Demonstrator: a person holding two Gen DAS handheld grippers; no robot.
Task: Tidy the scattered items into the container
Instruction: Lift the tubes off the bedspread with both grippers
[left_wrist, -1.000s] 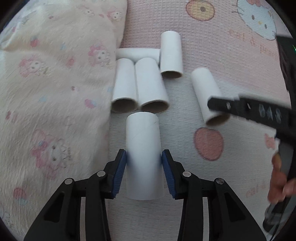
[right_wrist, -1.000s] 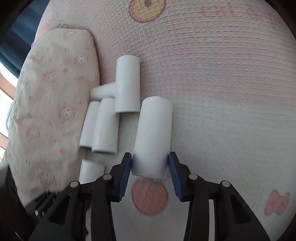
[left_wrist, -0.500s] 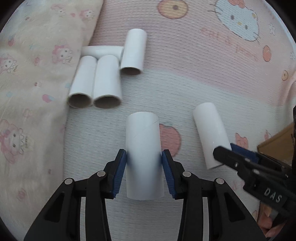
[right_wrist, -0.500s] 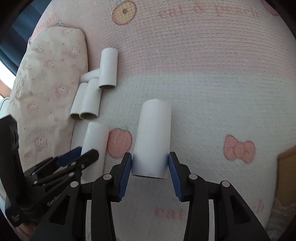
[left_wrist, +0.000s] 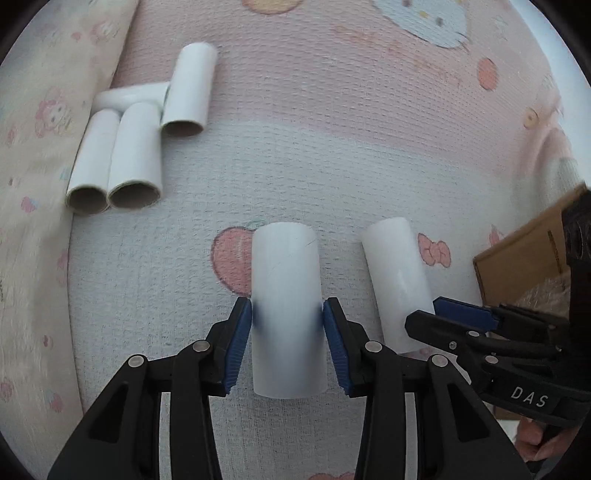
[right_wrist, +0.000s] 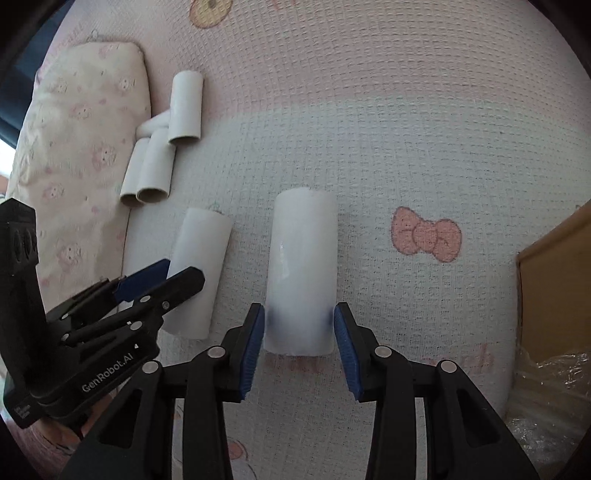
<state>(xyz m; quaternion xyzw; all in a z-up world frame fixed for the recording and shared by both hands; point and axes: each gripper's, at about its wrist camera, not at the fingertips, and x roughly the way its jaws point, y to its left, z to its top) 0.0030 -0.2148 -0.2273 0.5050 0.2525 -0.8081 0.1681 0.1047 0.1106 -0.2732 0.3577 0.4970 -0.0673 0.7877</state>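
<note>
Left wrist view: the left tongs (left_wrist: 287, 332) are clamped on a white paper tube (left_wrist: 286, 310), carried above the bed cover (left_wrist: 332, 155). Four tubes (left_wrist: 136, 147) remain beside the pillow (left_wrist: 33, 147).

Right wrist view: the right tongs (right_wrist: 299, 336) are closing on a second tube (right_wrist: 303, 273), gripped near its end. The cardboard box (right_wrist: 554, 280) lies right. Such a short hold risks the tube pivoting or slipping out; excess squeeze would crush it.
</note>
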